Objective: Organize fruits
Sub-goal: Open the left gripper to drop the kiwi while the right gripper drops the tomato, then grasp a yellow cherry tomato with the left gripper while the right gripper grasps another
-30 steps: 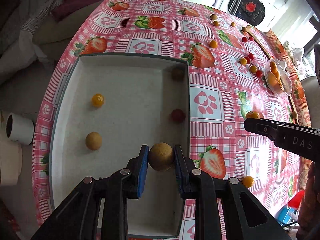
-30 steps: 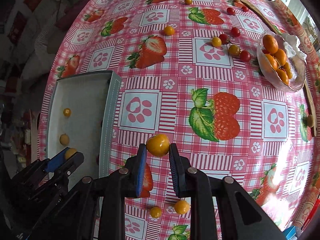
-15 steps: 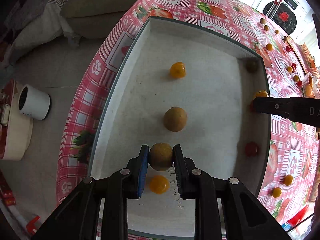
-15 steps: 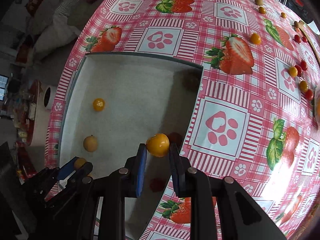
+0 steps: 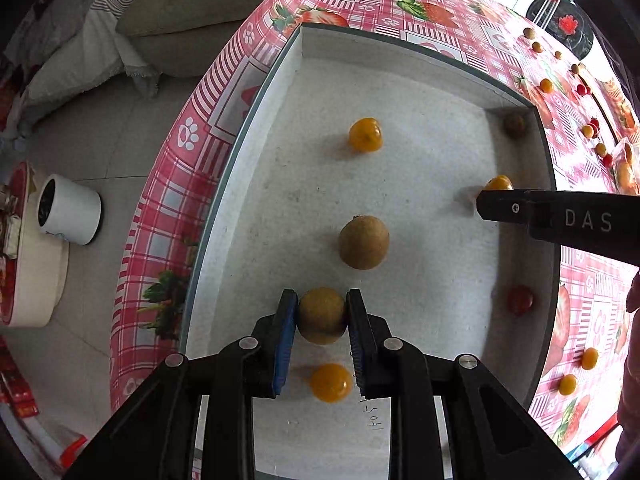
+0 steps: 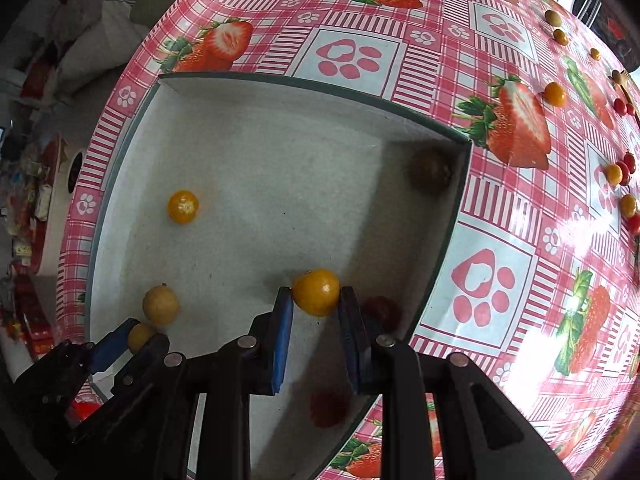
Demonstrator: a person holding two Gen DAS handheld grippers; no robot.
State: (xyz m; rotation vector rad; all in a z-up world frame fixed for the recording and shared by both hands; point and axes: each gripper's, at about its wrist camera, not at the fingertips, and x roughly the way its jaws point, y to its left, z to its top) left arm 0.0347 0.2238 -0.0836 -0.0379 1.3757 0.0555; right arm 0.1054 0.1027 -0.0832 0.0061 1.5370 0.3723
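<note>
Between our nearest pads, at six o'clock in each wrist view, sits the fruit we are about to set down: the left claw (image 5: pixel 322 316) is clamped on a brown fruit (image 5: pixel 322 315) and the right claw (image 6: pixel 316 294) is clamped on a yellow-orange fruit (image 6: pixel 316 292), both held over the white tray (image 5: pixel 256 128). To do this step well, we judge we should lower each fruit close to the tray floor before parting the pads, since round fruit will likely roll, and pick bare spots: an orange fruit (image 5: pixel 331 382) lies just under the left claw, and a red one (image 6: pixel 382 312) lies just beside the right claw at about three o'clock. Further out, toward twelve o'clock in the left view, a second brown fruit (image 5: pixel 364 242) rests mid-tray, rough and dull-skinned like the held one, then another orange fruit (image 5: pixel 365 134), smooth and glossy. Farthest, a dark fruit (image 6: pixel 431 170) sits in the tray's shadowed corner, and small loose fruits remain scattered across the counter (image 6: pixel 400 12) at about two o'clock.
</note>
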